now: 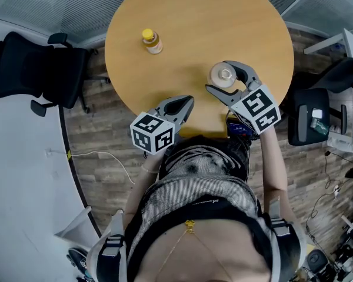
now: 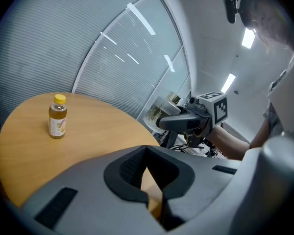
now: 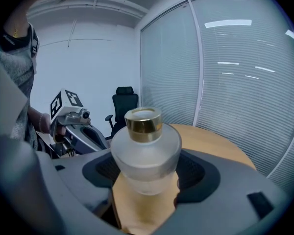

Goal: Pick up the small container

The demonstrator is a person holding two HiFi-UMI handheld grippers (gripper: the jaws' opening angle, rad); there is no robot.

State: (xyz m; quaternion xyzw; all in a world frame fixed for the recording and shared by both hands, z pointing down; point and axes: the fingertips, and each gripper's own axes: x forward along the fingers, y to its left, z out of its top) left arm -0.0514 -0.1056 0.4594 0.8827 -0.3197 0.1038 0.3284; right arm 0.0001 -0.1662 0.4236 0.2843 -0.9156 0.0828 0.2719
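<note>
Your right tongs [image 1: 218, 76] clasped the small container [image 3: 146, 148], a squat frosted-glass jar with a gold collar, over the round table [image 1: 212, 22] near its front edge. Your left tongs [image 1: 187, 103], jaws together and empty, hung at that same edge. A yellow-capped bottle [image 1: 152, 41] stood well apart, with bare wood between. A black chair [image 1: 41, 69] flanked the table's left.

A round worktop [image 1: 223, 16] of light brown wood is seen. One little bottle [image 1: 152, 42] with a yellow cap is stood upright on it, toward the far left side. A small container [image 1: 224, 75] is seen over the near right part (whether it is touching the wood cannot be told).
</note>
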